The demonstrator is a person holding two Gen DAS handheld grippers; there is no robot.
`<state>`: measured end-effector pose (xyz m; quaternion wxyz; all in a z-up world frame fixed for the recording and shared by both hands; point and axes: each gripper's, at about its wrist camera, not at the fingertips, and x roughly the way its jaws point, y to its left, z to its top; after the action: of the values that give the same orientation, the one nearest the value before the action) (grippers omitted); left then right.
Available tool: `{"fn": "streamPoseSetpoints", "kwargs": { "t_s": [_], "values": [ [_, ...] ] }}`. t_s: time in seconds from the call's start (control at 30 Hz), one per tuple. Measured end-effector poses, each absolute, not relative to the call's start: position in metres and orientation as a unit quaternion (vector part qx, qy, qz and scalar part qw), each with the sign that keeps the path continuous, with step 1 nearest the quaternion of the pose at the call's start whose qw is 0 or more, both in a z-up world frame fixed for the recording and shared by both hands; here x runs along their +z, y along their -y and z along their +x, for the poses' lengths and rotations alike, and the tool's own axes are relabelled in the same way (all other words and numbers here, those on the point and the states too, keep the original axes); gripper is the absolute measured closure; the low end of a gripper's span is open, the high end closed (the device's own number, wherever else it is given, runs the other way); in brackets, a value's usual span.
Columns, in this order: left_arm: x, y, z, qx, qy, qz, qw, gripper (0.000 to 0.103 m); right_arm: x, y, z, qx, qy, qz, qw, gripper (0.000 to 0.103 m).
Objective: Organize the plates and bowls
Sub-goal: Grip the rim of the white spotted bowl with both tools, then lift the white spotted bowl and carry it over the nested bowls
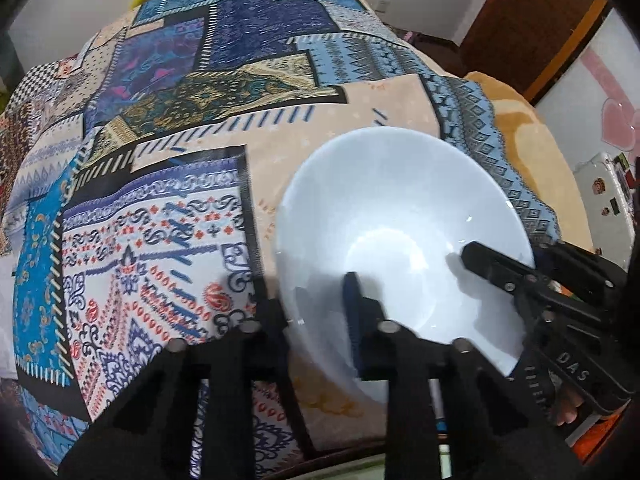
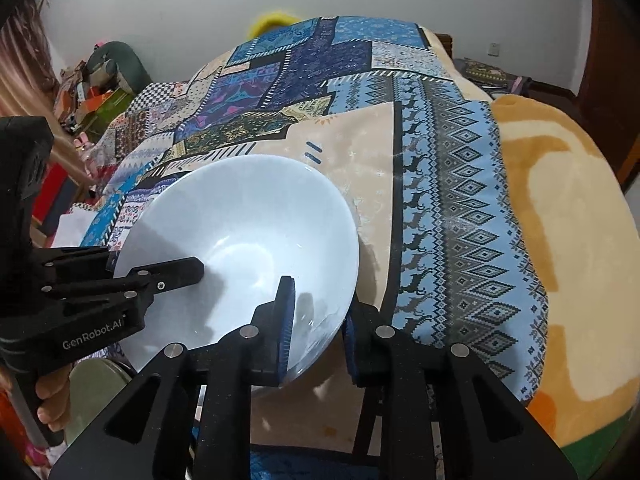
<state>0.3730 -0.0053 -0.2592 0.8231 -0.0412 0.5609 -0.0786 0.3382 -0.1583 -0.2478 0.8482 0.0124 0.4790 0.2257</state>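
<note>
A white bowl (image 1: 400, 232) is held between both grippers over a patchwork cloth (image 1: 160, 200); it also shows in the right wrist view (image 2: 248, 232). My left gripper (image 1: 316, 312) straddles the bowl's near-left rim, one finger inside and one outside. My right gripper (image 2: 320, 320) straddles the near-right rim the same way, and shows at the right in the left wrist view (image 1: 500, 268). The left gripper shows at the left in the right wrist view (image 2: 176, 272). No plates are in view.
The patchwork cloth (image 2: 440, 160) covers a raised surface, with an orange and cream blanket (image 2: 560, 220) on its right side. Cluttered boxes (image 2: 92, 100) stand at the far left by the wall. A wooden door (image 1: 532, 24) is at the right.
</note>
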Motion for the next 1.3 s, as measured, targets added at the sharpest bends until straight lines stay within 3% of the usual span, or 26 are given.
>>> {"fn": "streamPoseSetpoints", "kwargs": {
  "t_s": [0.37,1.3],
  "values": [
    [-0.246,0.010,0.358,-0.079,-0.546,-0.036,0.833,0.086,-0.222,0.163,0.317,0.224,-0.461,0.024,0.859,0.084],
    [-0.135,-0.034,0.236,-0.057,-0.463,-0.050,0.883,0.086,-0.143,0.108,0.229,0.262,-0.389,0.001,0.883,0.084]
  ]
}}
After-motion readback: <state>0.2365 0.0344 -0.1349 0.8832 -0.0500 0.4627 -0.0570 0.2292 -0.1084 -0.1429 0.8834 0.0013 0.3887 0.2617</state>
